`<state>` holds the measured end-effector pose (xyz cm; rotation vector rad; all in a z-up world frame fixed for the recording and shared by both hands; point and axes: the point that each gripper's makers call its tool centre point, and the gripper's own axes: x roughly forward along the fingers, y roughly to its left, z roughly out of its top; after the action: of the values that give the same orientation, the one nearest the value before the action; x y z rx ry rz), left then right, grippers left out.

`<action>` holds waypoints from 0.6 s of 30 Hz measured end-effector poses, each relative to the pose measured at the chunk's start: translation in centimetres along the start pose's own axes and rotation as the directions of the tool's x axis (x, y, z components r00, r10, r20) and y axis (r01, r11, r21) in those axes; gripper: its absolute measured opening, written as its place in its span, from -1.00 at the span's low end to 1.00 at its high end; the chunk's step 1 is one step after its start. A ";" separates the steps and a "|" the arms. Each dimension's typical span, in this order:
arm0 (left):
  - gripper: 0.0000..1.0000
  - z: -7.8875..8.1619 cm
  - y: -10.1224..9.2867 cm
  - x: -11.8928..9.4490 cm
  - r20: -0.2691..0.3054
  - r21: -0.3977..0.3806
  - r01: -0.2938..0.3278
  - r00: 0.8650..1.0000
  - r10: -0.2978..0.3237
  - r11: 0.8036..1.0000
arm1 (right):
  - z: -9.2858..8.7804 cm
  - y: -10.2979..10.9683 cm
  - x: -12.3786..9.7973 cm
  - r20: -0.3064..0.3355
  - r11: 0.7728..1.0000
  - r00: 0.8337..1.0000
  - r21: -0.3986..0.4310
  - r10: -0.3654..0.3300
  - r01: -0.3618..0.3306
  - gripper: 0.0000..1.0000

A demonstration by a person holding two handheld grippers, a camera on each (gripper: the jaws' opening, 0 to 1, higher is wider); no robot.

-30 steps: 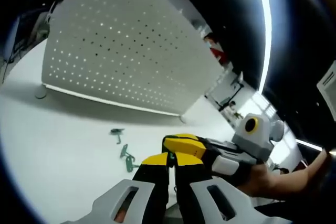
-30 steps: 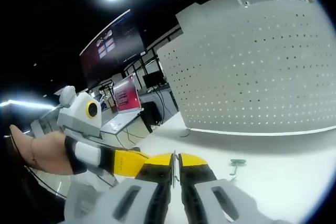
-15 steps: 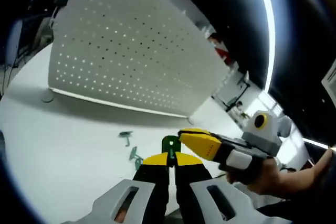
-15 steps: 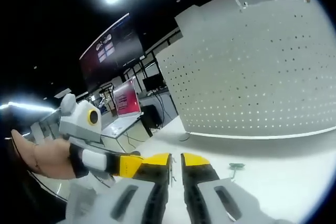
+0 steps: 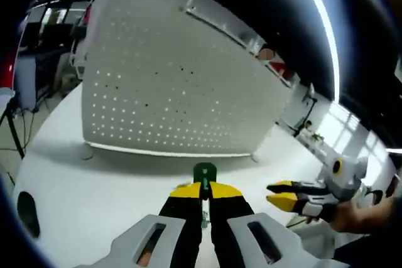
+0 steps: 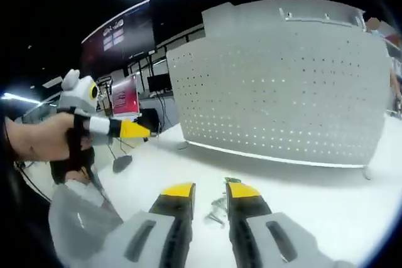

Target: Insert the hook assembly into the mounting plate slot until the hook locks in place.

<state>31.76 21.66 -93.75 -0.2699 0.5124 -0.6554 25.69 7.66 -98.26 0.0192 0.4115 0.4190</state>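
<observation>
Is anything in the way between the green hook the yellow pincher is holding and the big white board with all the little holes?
Nothing visible is. The left gripper holds the green hook pointed toward the pegboard, with just bare white table in between. The right gripper hovers off to one side, open, clear of that path.

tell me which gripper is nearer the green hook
Left. The left gripper is shut on the green hook; the right gripper is apart from it, off to the side, fingers parted.
</observation>
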 end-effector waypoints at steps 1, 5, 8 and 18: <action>-0.97 0.3 0.1 0.0 0.004 0.008 -0.006 1.000 0.006 1.000 | -0.5 -0.3 -0.2 -0.012 1.000 1.000 -0.017 -0.011 0.011 -0.65; -0.97 2.3 0.7 0.1 0.046 0.012 -0.036 0.998 0.036 0.999 | -2.2 -1.8 -1.6 -0.056 0.986 0.995 -0.147 -0.088 0.079 -0.58; -0.97 4.7 1.4 0.0 0.125 0.031 -0.072 0.990 0.067 0.997 | -2.9 -2.1 -2.3 -0.069 0.970 0.991 -0.222 -0.116 0.099 -0.56; -0.97 9.1 2.9 0.8 0.207 0.124 -0.197 0.964 0.169 0.972 | -2.1 -2.3 -3.1 -0.001 0.928 0.982 -0.327 -0.188 0.177 -0.53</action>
<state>38.64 24.13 -87.53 -0.1462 0.2955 -0.4762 23.18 4.19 -99.25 -0.3468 0.3680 0.2993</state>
